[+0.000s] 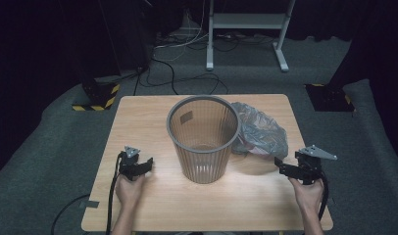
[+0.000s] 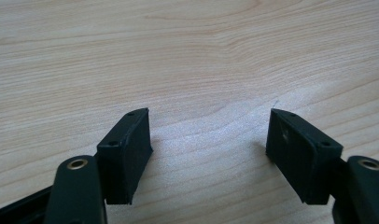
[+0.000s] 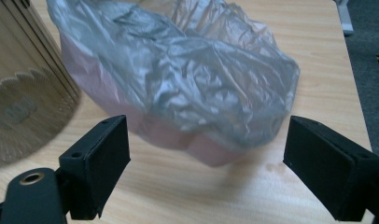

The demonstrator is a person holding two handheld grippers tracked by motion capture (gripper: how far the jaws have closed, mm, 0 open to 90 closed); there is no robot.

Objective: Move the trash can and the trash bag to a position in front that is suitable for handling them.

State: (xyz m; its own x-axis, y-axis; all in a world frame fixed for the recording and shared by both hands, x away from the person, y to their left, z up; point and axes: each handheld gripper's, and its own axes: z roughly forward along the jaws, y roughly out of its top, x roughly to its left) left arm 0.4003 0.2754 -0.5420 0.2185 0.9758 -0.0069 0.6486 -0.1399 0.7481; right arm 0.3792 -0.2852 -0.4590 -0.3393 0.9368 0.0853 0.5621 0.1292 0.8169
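Wide open on the table (image 1: 153, 117): left gripper (image 1: 149, 164) at 8 o'clock; right gripper (image 1: 280, 166) at 4, near the grey bag (image 1: 258, 129) beside the bin (image 1: 203, 139).

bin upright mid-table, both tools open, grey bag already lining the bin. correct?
Not quite: the grey bag is not lining the bin. It lies crumpled on the table beside the bin, in front of the right tool, as the high view and right gripper view show. The rest holds: the bin stands upright mid-table, and the left tool and right tool are open.
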